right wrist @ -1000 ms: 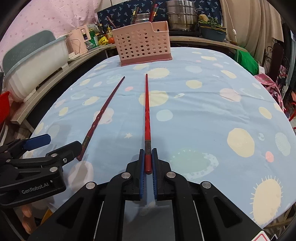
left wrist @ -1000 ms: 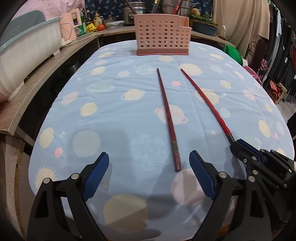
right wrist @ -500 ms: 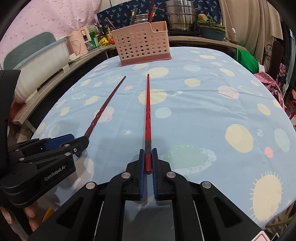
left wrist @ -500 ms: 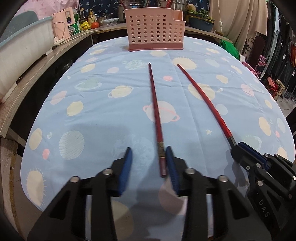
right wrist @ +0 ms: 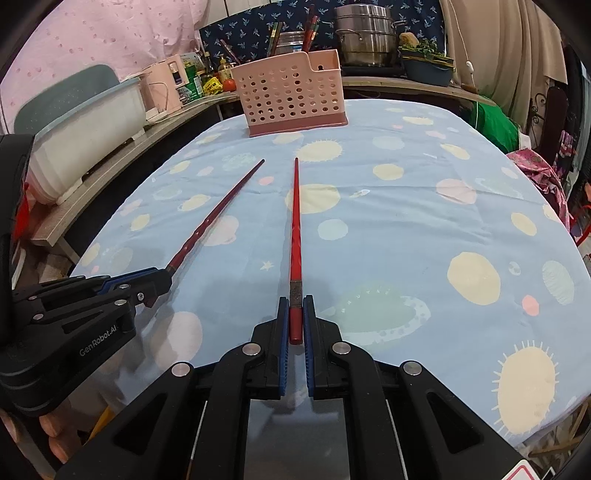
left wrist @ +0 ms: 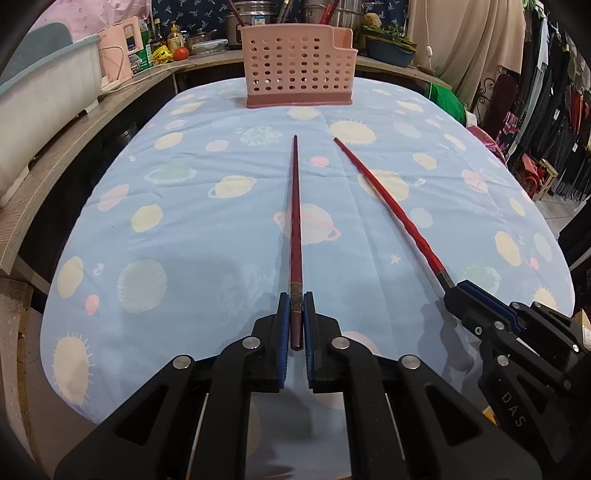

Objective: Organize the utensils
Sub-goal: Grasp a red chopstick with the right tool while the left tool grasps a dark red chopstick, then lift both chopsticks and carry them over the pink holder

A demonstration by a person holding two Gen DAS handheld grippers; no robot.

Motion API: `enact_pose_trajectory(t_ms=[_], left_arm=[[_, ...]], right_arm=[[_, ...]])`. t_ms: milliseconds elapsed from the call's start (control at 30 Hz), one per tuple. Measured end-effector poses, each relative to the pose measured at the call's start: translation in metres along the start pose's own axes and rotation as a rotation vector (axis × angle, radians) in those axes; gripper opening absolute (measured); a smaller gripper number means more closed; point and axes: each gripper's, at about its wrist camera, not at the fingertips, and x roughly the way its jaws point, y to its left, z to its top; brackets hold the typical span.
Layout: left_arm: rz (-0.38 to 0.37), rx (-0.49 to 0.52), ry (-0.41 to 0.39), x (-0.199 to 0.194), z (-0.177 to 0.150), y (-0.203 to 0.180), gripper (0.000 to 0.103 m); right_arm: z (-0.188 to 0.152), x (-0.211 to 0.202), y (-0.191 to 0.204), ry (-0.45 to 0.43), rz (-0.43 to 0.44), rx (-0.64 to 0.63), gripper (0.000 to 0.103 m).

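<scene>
Two chopsticks lie on the blue planet-print tablecloth (left wrist: 184, 229), tips toward a pink perforated utensil basket (left wrist: 299, 70) at the far end. The dark red chopstick (left wrist: 295, 221) has its thick end between the blue pads of my left gripper (left wrist: 295, 299), whose jaws are closing and press on it. My right gripper (right wrist: 295, 301) is shut on the thick end of the bright red chopstick (right wrist: 294, 229). Each gripper shows in the other's view: the right gripper (left wrist: 458, 291) at the right, the left gripper (right wrist: 162, 277) at the left. The basket (right wrist: 291, 96) stands upright.
A wooden shelf (left wrist: 66, 155) runs along the table's left side, bearing a white tub (left wrist: 44, 99) and a pink appliance (left wrist: 118, 51). Steel pots (right wrist: 365, 33) and jars stand behind the basket. Hanging clothes (left wrist: 554, 110) and a green cloth (right wrist: 495, 125) crowd the right.
My left gripper's jaws went from wide open to closed around the dark red chopstick's thick end, and the gripper lined up with it. The right gripper kept still, holding the bright red chopstick.
</scene>
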Motion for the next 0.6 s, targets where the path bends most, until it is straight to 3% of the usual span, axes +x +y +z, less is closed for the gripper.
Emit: enact_pose_trajectory(t_ms=[300,600], left_arm=[[-0.020,-0.047,-0.082,-0.041,0.027,0.013,0.007],[-0.043,-0.075,-0.180,-0.082,0.072,0.025,0.007]], right_arm=[[0.026,-0.034,-0.003,-0.069,0.024,0.021,0.007],[0.079,-0.069,-0.021,-0.180,0.045,0.057,0.007]])
